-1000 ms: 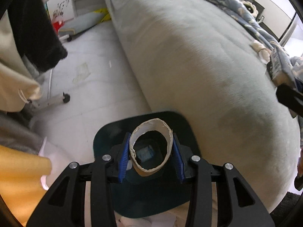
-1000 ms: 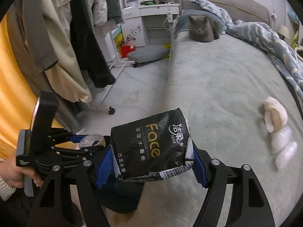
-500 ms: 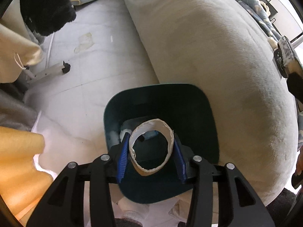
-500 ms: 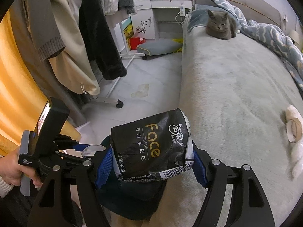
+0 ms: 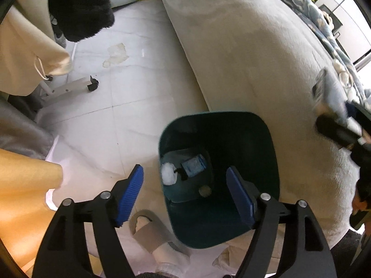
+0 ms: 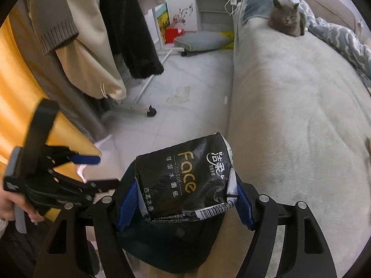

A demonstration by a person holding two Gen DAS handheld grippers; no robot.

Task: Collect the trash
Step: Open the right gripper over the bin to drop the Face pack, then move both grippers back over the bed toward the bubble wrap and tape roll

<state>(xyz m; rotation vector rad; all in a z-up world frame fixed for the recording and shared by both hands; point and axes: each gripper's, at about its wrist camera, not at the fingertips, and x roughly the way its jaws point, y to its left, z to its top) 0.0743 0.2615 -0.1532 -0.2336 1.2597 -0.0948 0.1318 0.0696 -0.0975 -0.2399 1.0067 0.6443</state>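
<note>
Left of the teal bin [image 5: 266,143], the left gripper [image 5: 185,191] hung steeply downward, its jaws opening, nothing between them. Over the bin's mouth, the right gripper [image 6: 185,202] tilted down, clamped on a black tissue wrapper [image 6: 183,176]: light, crinkly, probably slippery film, best pinched across its flattened sides. Right of the bin lay the bed [image 6: 301,115].

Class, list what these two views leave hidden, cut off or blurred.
- Left wrist view: the right tongs are motion-blurred at the frame edge.
- Right wrist view: the tissue pack hides most of the bin.
- Left wrist view: shadow hides the bin's far inner wall.
</note>
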